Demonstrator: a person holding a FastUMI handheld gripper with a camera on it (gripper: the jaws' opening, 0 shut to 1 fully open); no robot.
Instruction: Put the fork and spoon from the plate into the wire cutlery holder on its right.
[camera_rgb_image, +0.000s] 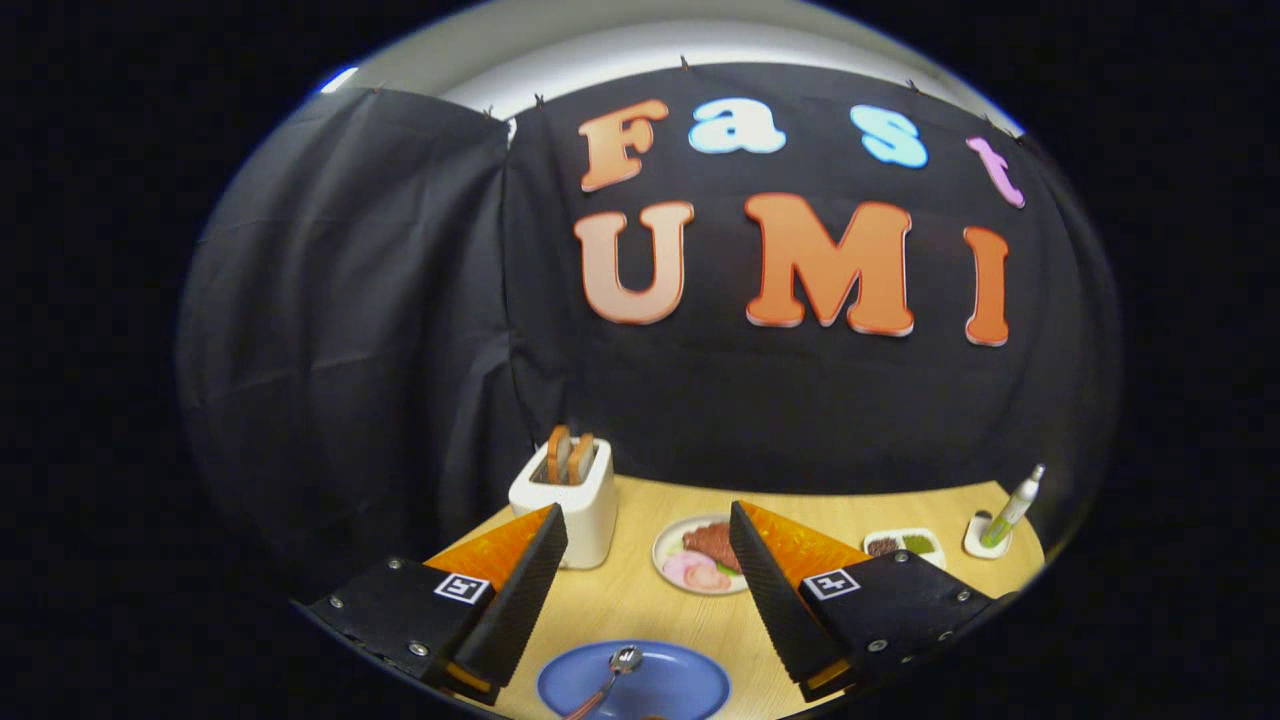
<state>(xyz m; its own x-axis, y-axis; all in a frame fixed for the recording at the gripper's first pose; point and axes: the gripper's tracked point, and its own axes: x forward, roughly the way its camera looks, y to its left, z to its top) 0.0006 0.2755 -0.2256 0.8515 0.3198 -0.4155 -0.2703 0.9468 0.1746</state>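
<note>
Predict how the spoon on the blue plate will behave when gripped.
The spoon looks shiny metal, so probably stiff and slippery. Its thin handle lying on the plate may skid or pivot. The gripper is open.

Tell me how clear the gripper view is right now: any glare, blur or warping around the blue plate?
Gripper view: evenly lit and sharp; a small glint on the spoon bowl lying on the blue plate; fisheye bends the table edge; the open gripper hides nothing on the plate.

No readable words, brands or numbers stand on anything on the desk. Each finger of the tool bears a small square coded marker, not readable as text.
</note>
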